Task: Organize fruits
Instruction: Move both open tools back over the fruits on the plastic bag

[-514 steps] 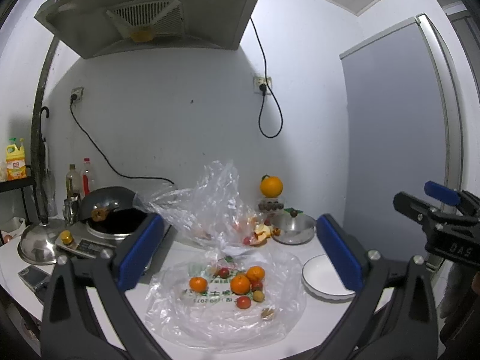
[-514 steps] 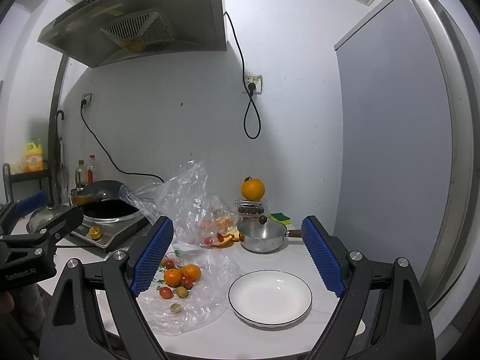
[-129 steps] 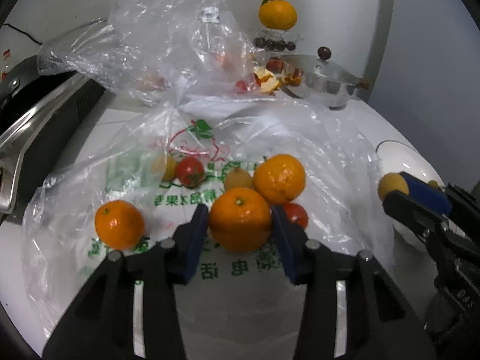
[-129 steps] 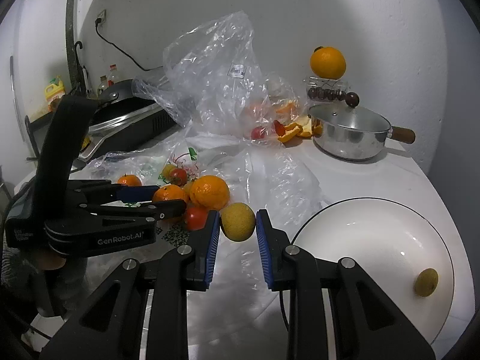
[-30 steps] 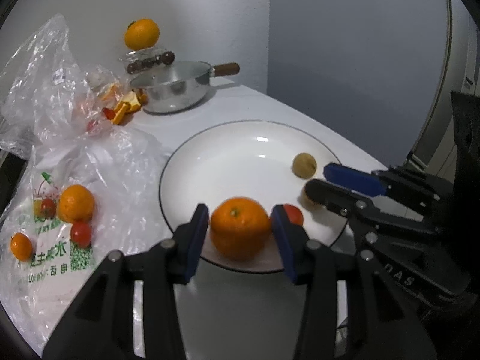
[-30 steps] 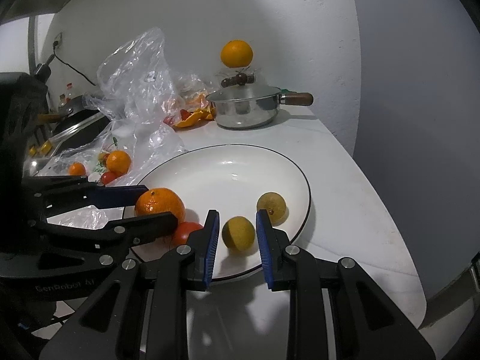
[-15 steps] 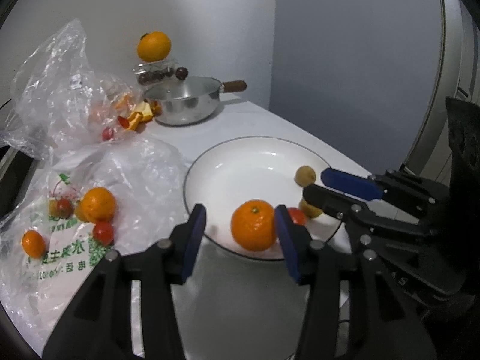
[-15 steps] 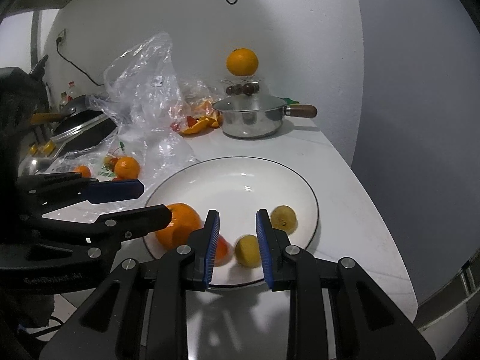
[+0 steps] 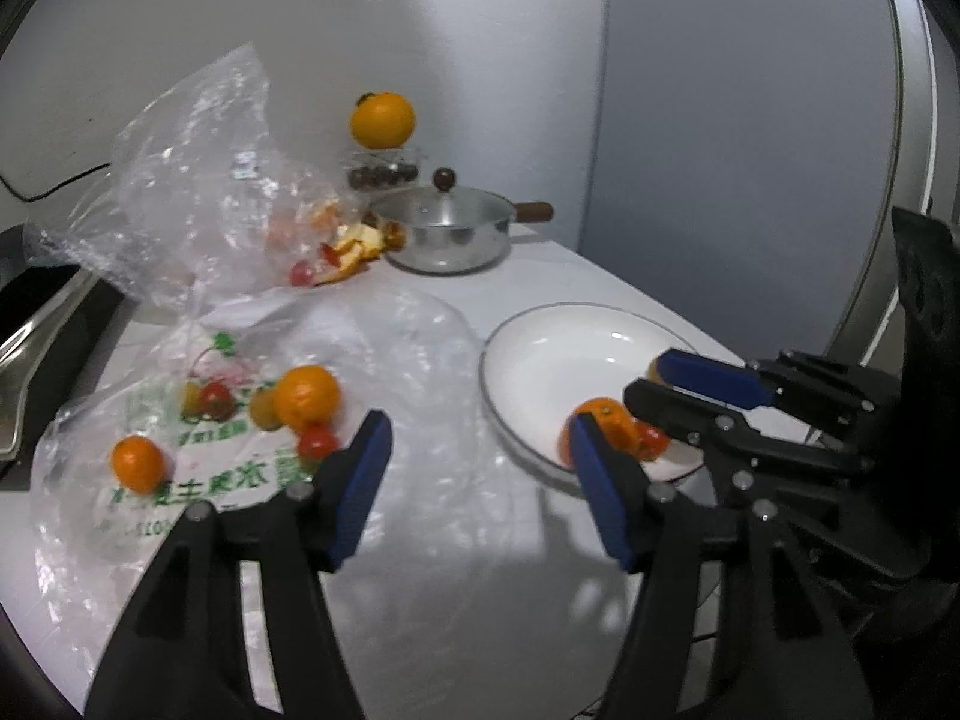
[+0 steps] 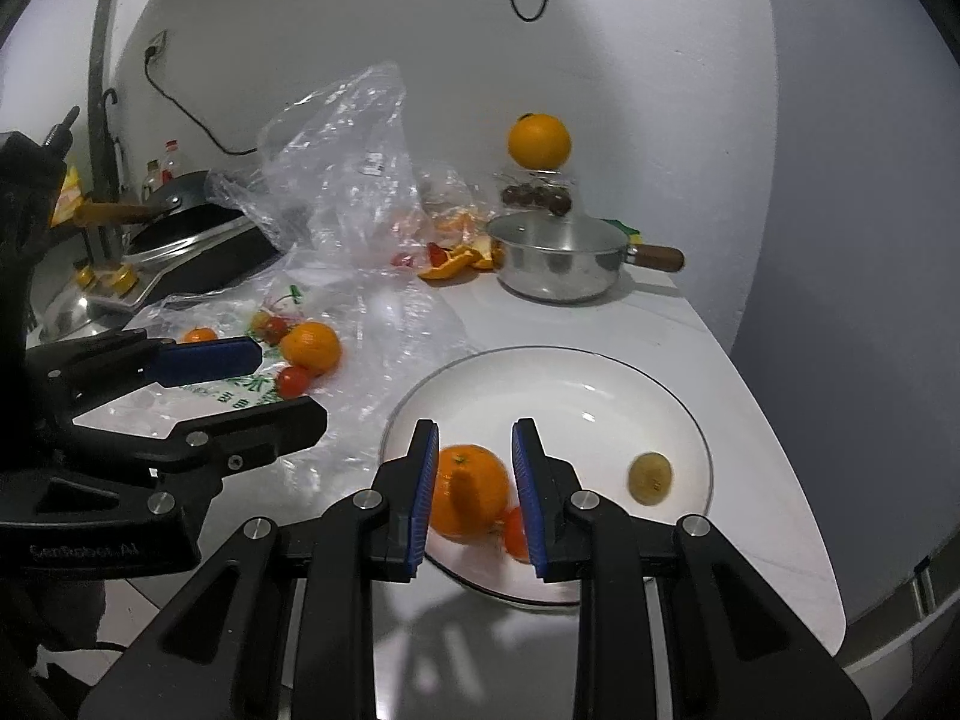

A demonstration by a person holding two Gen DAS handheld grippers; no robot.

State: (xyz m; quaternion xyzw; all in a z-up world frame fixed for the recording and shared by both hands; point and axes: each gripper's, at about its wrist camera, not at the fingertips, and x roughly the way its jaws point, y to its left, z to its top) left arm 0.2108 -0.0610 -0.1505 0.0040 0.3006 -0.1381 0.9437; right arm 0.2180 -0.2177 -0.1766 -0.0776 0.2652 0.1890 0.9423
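A white plate (image 10: pixel 690 414) (image 9: pixel 540 324) holds a large orange (image 10: pixel 468 498) (image 9: pixel 603 417), a red tomato (image 10: pixel 516 531) and a yellow-green fruit (image 10: pixel 650 477). My right gripper (image 10: pixel 474 480) hovers just short of the plate's near rim, shut and holding nothing; the orange shows through the slit beyond its pads. My left gripper (image 9: pixel 480 468) (image 10: pixel 264 384) is over the table between plate and plastic bag (image 9: pixel 390 372), its jaws opening with nothing between them. On the bag lie another orange (image 9: pixel 306 396) (image 10: pixel 311 345), a small mandarin (image 9: pixel 138 462) and tomatoes (image 9: pixel 315 441).
A steel pot (image 10: pixel 555 264) with a wooden handle stands behind the plate, with an orange (image 10: pixel 538 141) on a clear box behind it. Peel scraps (image 10: pixel 450 261) lie by a crumpled bag. A wok and stove (image 10: pixel 192 240) are at the left. The table edge curves close on the right.
The left gripper let go of the large orange on the plate, widened and swung left toward the bag. The right gripper drew back from the plate; the yellow fruit between its pads is gone.
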